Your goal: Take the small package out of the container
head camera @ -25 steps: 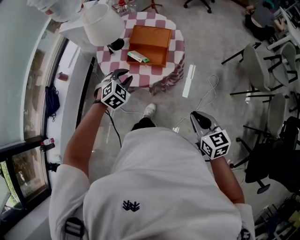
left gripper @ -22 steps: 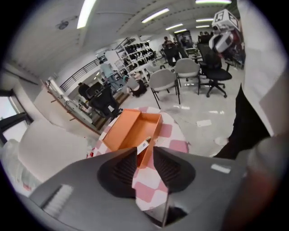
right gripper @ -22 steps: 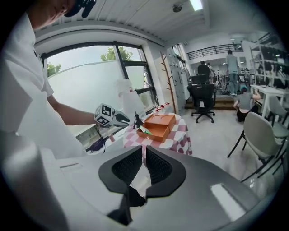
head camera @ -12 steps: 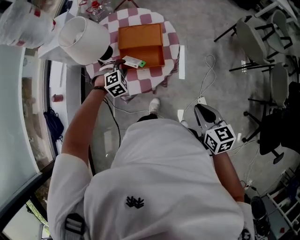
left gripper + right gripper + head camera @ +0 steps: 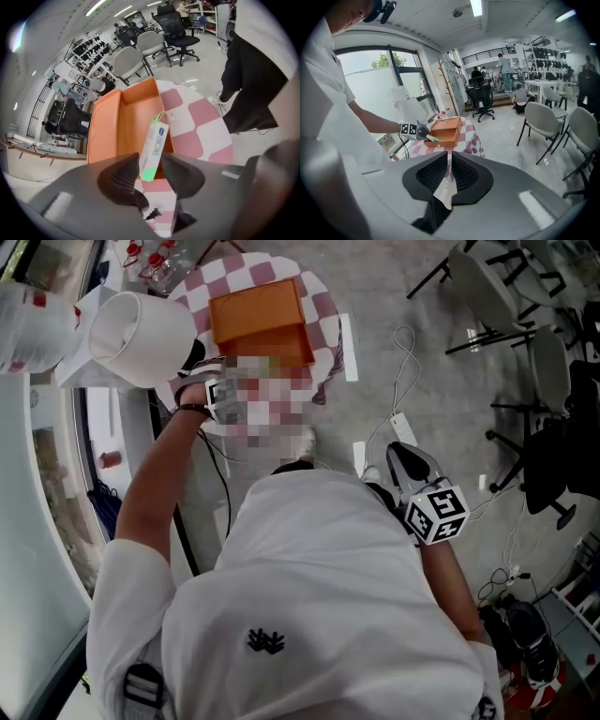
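From overhead, a mosaic patch lies over the front edge of the checkered table (image 5: 323,310). It hides the left gripper's jaws and the small package there, so only the marker cube (image 5: 221,396) shows. The left gripper view shows them plainly. The left gripper (image 5: 150,162) has its jaws closed onto the green near end of the small package (image 5: 157,139), one ridged pad against each side.

The package is a slim white carton. Its long axis runs away from the gripper and leans a little to the right. The far end is raised over the orange container (image 5: 105,123), and the green end sticks out past the container's near wall, above the pink-and-white cloth.

The left forearm (image 5: 159,470) is stretched well forward past a white lampshade (image 5: 141,334), with the wrist over the table's edge. The right arm is bent at the person's side. It holds the right gripper (image 5: 450,161) low over the floor, well apart from the table. Its jaws are drawn together to a thin slit with nothing gripped.
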`<state>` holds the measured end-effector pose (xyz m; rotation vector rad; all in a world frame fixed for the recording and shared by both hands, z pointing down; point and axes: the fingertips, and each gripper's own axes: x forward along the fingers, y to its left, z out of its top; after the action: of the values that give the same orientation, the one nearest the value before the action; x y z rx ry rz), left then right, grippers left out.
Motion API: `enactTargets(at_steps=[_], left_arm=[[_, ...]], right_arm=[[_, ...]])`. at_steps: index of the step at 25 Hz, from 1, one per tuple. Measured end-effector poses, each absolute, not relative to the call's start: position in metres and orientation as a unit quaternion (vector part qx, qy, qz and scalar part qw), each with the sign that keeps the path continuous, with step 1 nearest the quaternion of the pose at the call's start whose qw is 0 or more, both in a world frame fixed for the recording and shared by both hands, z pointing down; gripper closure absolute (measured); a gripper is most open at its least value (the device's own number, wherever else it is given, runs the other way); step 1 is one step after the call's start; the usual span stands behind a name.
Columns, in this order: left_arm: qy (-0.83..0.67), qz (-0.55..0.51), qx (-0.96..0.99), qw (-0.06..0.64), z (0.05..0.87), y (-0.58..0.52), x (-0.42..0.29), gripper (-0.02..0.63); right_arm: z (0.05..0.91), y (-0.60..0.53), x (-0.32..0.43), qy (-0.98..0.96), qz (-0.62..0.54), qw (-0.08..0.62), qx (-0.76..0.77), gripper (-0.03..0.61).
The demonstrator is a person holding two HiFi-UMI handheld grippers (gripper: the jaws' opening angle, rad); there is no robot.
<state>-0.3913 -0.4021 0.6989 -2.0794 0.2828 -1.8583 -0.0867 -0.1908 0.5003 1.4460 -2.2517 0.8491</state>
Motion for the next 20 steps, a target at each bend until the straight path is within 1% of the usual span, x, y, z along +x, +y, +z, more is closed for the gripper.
enactTargets(at_steps=[5,13,15,20], left_arm=[[0.081,-0.666,-0.722,0.169,0.714,-0.405,-0.392,0.442],[0.104,-0.655,-0.729,0.170,0.714,-0.418,-0.387,0.446],[0.113,-0.650,-0.734,0.162,0.711,-0.419,-0.384,0.457],[0.154,-0.633,-0.748,0.126,0.697,-0.420,-0.379,0.461]], right_arm=[[0.501,-0.186,-0.080,-0.780,0.304,0.168,0.520,0.558],[0.500,-0.182,-0.074,-0.774,0.303,0.169,0.530,0.557],[0.500,-0.181,-0.071,-0.774,0.303,0.169,0.530,0.558],[0.499,-0.178,-0.063,-0.779,0.300,0.167,0.525,0.558]])
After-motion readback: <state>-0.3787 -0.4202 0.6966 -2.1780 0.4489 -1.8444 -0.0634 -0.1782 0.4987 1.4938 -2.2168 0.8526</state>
